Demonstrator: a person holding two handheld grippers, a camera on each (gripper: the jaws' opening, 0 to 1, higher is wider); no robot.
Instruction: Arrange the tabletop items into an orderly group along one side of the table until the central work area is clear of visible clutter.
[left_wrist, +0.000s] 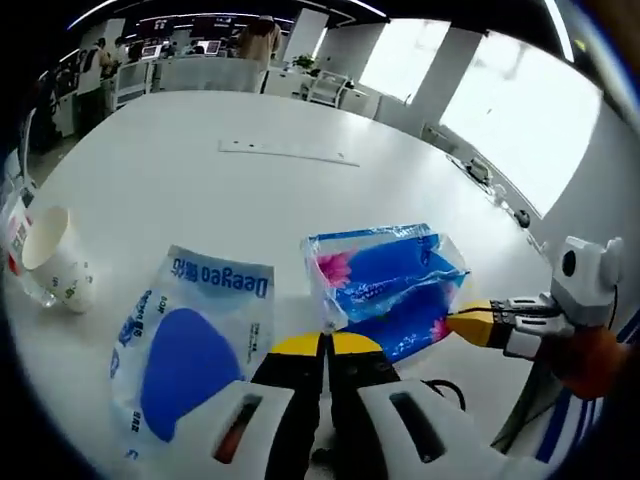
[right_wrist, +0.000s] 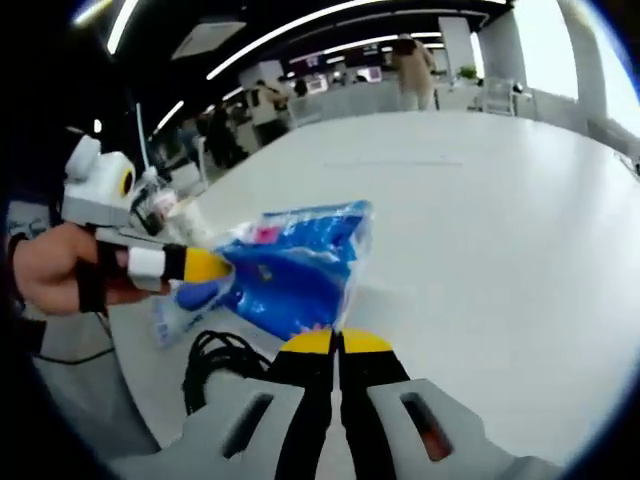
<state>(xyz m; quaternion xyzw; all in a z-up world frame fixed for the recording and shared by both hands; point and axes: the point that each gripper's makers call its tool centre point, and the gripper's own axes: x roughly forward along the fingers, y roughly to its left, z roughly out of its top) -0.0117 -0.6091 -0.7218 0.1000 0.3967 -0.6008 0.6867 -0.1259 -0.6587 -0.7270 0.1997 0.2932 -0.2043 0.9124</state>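
Both my tools were clamped on the crinkly blue plastic tissue pack (left_wrist: 385, 280) near the white surface's (left_wrist: 250, 190) edge: left tool (left_wrist: 325, 345), right tool (right_wrist: 337, 345). Next I judged it needed carrying beside the white-and-blue wipes packet (left_wrist: 195, 350).

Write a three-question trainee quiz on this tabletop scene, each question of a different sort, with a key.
1. True or false: the paper cup lies on its side near the table's edge.
2. Multiple choice: both grippers close on which item? A) the white Deegeo pack B) the blue floral tissue pack C) the cup
3. Fill in: the left gripper pinches the blue pack's near edge; the right gripper pinches its ____ edge, as seen in the right gripper view.

Key: 1 true; 2 B; 3 near (lower). In the left gripper view the right gripper's yellow tip meets the pack's right corner.
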